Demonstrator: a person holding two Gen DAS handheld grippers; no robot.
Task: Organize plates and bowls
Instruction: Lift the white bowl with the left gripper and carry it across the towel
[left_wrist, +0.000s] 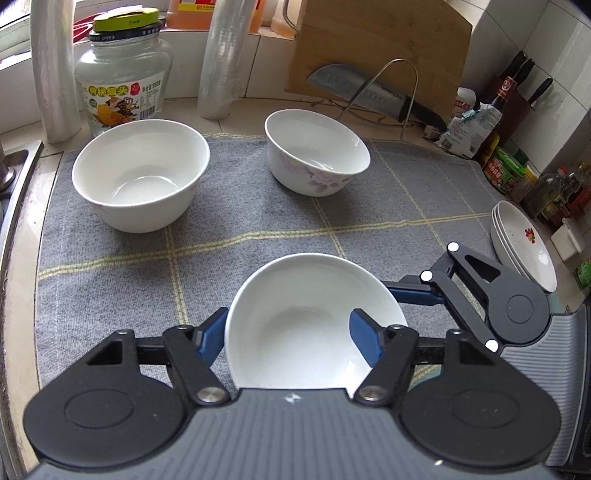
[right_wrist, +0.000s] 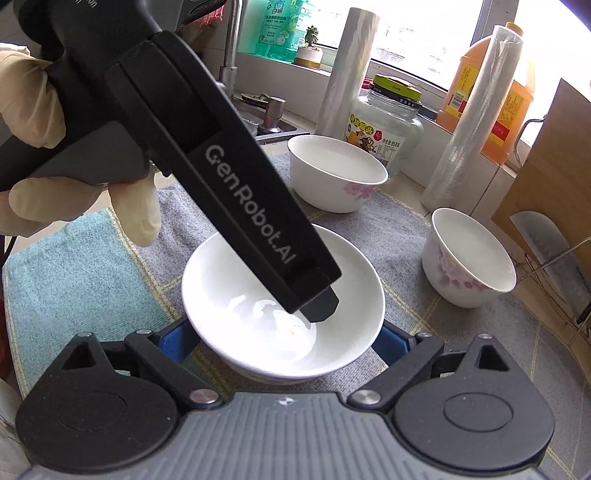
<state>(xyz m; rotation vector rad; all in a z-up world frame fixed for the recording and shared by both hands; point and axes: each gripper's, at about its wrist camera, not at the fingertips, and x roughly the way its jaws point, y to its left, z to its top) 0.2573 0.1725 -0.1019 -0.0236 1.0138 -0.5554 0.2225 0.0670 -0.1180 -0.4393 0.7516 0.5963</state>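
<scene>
"GenRobot.AI" in pale letters along the black body of the left gripper, Chinese characters "黄桃罐头" on the glass jar's label, "OPEN" on its lid band

Pretty open in the middle of the grey mat, nothing sitting between the near bowl and the two bowls further back, the plain one and the flowered one. There's a clear lane between those two as well. The back is crowded: glass jar, wrap rolls, cutting board with a knife. On the right, stacked plates and bottles block the edge.
</scene>
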